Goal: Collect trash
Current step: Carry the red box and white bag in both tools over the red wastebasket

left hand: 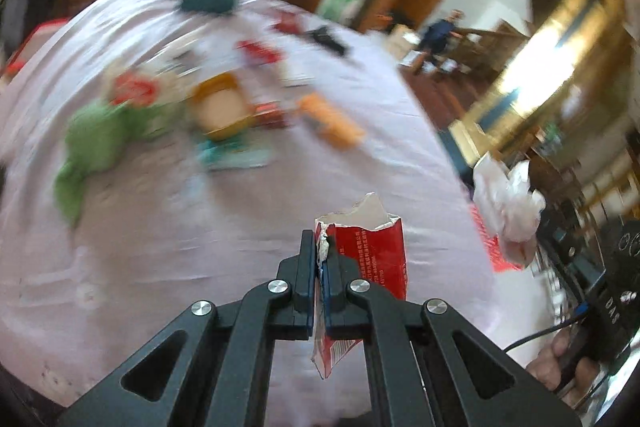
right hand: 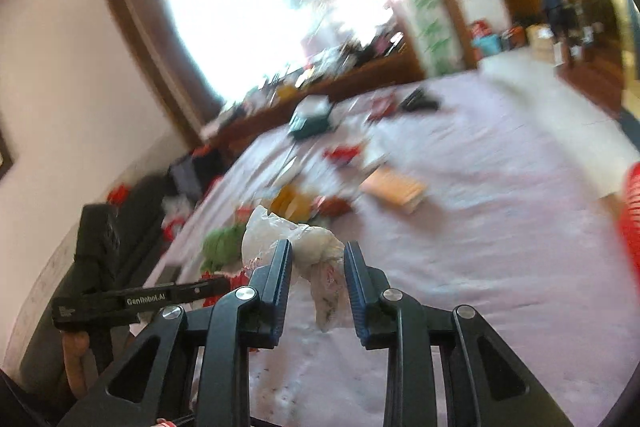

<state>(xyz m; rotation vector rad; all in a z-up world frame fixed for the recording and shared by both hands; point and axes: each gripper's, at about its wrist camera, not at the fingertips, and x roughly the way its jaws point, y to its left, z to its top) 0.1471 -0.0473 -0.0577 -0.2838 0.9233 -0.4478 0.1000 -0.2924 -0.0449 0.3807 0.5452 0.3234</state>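
Wrapper pinched, bag clamped — bedspread edge near

Strong daylight from the window burns white; both views are motion-blurred, with fisheye bending and dark corners.

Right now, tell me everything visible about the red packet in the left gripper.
The red packet is a torn-open wrapper, thin and creased like foil or coated paper, red outside with small white print and white inside. Its ragged top edge stands up above the fingers; a crumpled lower end hangs below them. The left gripper is shut on its left edge, so it is held roughly upright, clear of the pink bedsheet behind it. Nothing else touches it.
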